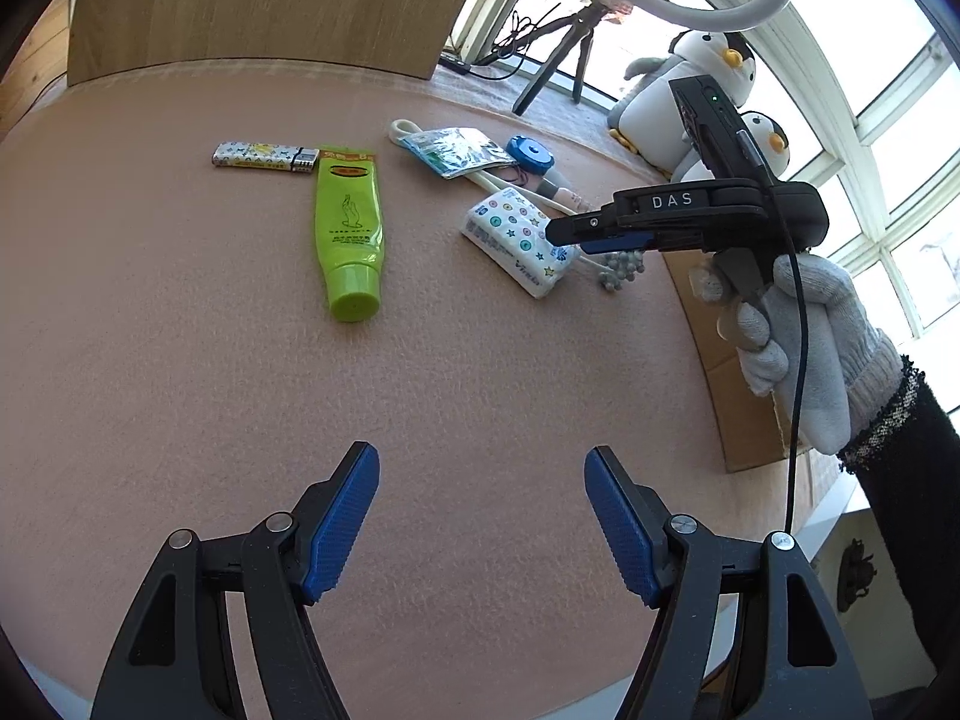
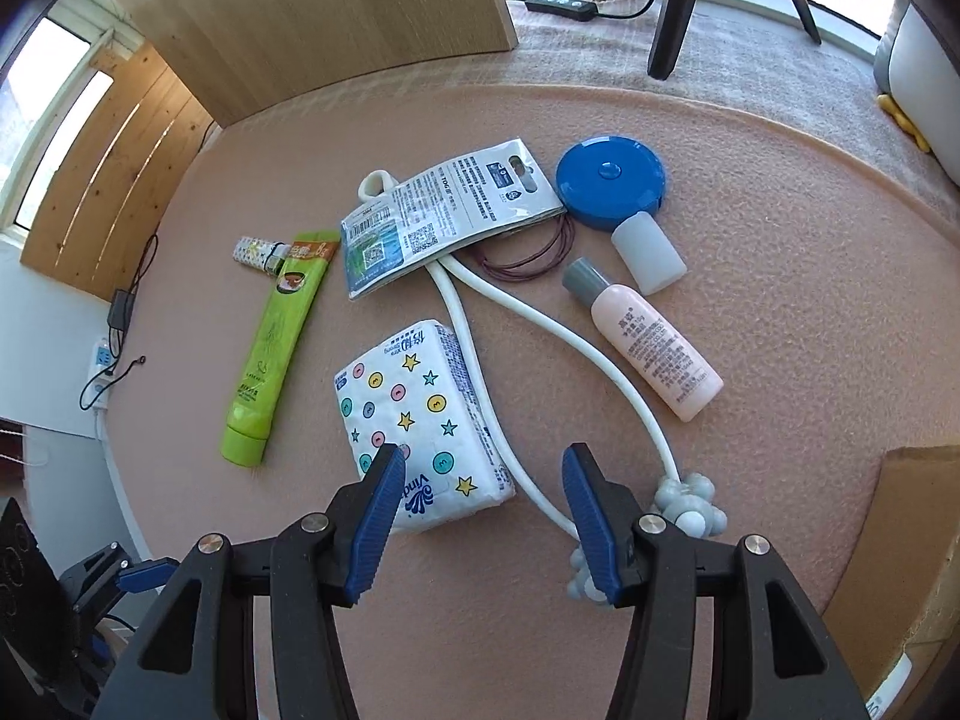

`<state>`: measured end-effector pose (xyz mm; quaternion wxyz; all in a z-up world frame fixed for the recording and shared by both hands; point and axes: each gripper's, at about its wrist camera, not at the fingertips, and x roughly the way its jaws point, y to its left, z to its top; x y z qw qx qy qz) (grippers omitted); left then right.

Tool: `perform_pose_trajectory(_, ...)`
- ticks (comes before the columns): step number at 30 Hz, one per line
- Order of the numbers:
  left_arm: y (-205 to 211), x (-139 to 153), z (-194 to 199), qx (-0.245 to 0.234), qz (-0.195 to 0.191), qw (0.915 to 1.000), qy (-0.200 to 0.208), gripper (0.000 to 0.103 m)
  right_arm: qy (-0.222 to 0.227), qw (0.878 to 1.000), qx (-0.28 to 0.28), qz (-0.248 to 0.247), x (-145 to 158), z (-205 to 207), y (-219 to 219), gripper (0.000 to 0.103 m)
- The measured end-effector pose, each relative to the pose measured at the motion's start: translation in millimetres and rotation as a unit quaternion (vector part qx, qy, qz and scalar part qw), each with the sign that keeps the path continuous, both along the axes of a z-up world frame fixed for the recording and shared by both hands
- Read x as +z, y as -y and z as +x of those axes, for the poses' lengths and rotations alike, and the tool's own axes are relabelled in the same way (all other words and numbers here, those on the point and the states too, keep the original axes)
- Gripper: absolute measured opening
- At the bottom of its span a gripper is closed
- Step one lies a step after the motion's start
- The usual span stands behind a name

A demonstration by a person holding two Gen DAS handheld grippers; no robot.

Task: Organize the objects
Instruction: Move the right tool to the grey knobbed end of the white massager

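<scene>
Soft white tissue pack with coloured dots and stars (image 2: 414, 420) sits under the right gripper (image 2: 480, 516), fingers spread wide, but the white massager cord (image 2: 480, 354) touching it could snag; left gripper (image 1: 482, 525) hangs spread, empty.

I'm in a home rm: plush penguins (image 1: 690, 96) on the window ledge past the desk's (image 1: 180, 330) far right corner, ring light (image 1: 690, 0), toiletries.
</scene>
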<state>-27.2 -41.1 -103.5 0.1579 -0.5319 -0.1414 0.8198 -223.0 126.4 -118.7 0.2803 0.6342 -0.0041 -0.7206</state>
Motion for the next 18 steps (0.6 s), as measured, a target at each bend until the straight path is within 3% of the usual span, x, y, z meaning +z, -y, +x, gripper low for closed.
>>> perform_pose_trajectory(5, 8, -1, 0, 0.006, 0.003, 1.0, 0.0, 0.074, 0.043, 0.998, 0.042, -0.006, -1, 10, 5, 0.051)
perform_pose_trajectory(10, 6, 0, -3, 0.003, 0.008, 1.0, -0.003, 0.074, 0.058, 0.996, 0.067, 0.0, -2, 35, 11, 0.051)
perform_pose_trajectory(13, 4, 0, -7, 0.002, 0.01, 0.9999, -0.004, 0.074, 0.1, 0.993, 0.064, -0.02, -10, 54, 15, 0.052)
perform_pose_trajectory(18, 4, -3, -9, 0.001, 0.011, 0.9999, -0.001, 0.074, 0.064, 0.995, 0.07, -0.004, -8, 85, 26, 0.052)
